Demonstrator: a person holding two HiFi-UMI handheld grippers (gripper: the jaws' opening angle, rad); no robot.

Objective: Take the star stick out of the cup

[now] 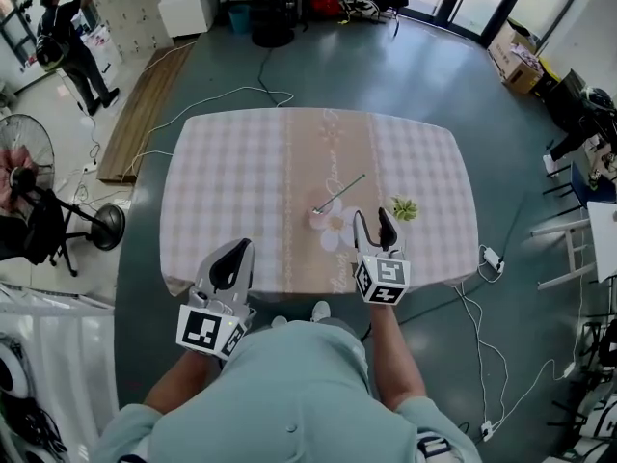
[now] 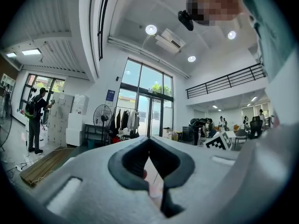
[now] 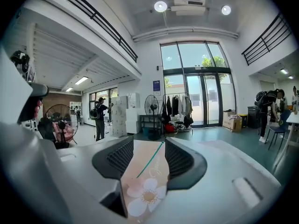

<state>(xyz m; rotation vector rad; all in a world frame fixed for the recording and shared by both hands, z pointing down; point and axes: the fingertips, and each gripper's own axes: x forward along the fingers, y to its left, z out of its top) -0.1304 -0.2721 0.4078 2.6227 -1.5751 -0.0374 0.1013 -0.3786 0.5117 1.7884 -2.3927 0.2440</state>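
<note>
At the near edge of the surface (image 1: 222, 162), left tool (image 1: 239, 247) parked with tips together, empty, likely idle. Beside it, right tool (image 1: 371, 214) spread wide with nothing gripped, aimed along the stick (image 1: 342, 191), probably lined up on it. Just beyond, stick flat on the cloth, no cup made out; green clump (image 1: 404, 208) near, to its right.

The thin green stick (image 1: 341, 191) lies flat and slanted near the middle of the table (image 1: 222, 191), its near end at a small pale cup (image 1: 317, 211), apparently on its side.
</note>
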